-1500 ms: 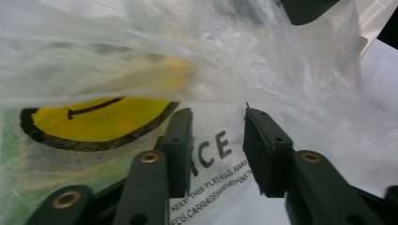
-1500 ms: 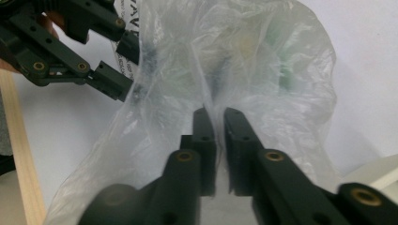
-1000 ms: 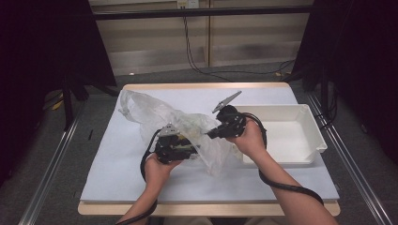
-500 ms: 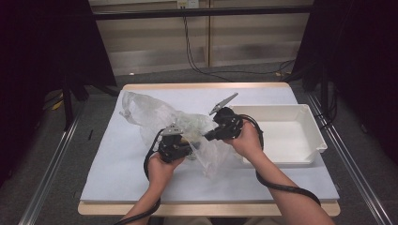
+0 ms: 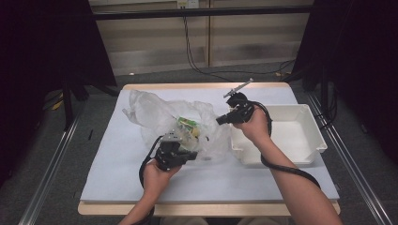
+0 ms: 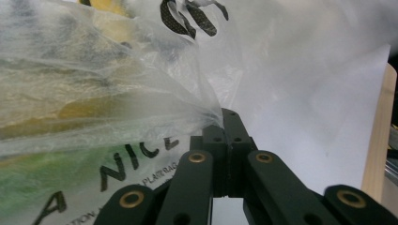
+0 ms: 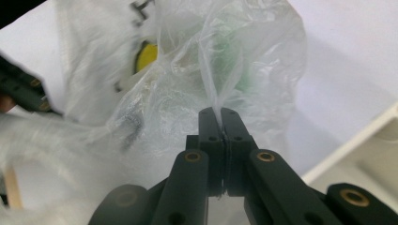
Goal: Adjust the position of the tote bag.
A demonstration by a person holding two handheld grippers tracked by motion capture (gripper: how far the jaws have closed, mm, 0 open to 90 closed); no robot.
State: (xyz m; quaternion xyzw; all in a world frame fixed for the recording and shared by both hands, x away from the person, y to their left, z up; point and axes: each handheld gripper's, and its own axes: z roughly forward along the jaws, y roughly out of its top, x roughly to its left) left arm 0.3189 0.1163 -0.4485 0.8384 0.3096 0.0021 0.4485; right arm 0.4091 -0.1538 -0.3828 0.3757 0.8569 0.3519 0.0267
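A crumpled clear plastic bag (image 5: 159, 115) with black printed lettering lies on the white sheet in the middle of the table. Green and yellow packaged items (image 5: 187, 125) show through it. My left gripper (image 5: 187, 151) sits at the bag's near side, its jaws shut on a fold of the bag (image 6: 206, 110). My right gripper (image 5: 220, 121) is at the bag's right side, jaws shut on another pinch of the film (image 7: 213, 101). The bag is stretched between the two grippers. The other gripper's black fingers (image 7: 21, 86) show at the left of the right gripper view.
A white rectangular tray (image 5: 307, 140) stands at the right of the table, just beside my right hand. The white sheet (image 5: 112, 164) covers the tabletop, with bare room at the left and front. Wooden table edge (image 5: 206, 208) runs along the front.
Both grippers have shifted slightly right and drawn apart a little, the right one rising, pulling the bag taut and lifting its right side.
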